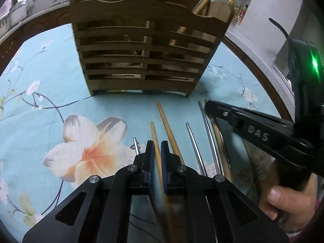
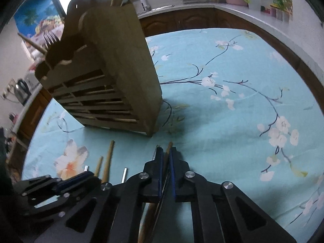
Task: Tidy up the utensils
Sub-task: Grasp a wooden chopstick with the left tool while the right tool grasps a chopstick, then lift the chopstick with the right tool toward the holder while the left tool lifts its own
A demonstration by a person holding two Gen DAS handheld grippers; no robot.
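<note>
A slatted wooden utensil holder [image 1: 143, 46] stands on the floral tablecloth; it also shows in the right wrist view [image 2: 113, 77], with a fork and wooden sticks in it. Wooden and metal chopsticks lie in a row in front of it. My left gripper [image 1: 157, 147] has its blue pads closed around a wooden chopstick [image 1: 155, 139] on the cloth. My right gripper [image 2: 166, 151] is closed around a wooden chopstick [image 2: 169, 146] with a metal one beside it; it shows from the side in the left wrist view [image 1: 208, 105]. Another wooden chopstick [image 1: 168, 129] and metal chopsticks [image 1: 194, 141] lie between the grippers.
The light blue floral tablecloth [image 2: 232, 105] covers a round table with a brown rim. Kitchen counters with a kettle [image 2: 21, 91], bowls and bottles run behind the table.
</note>
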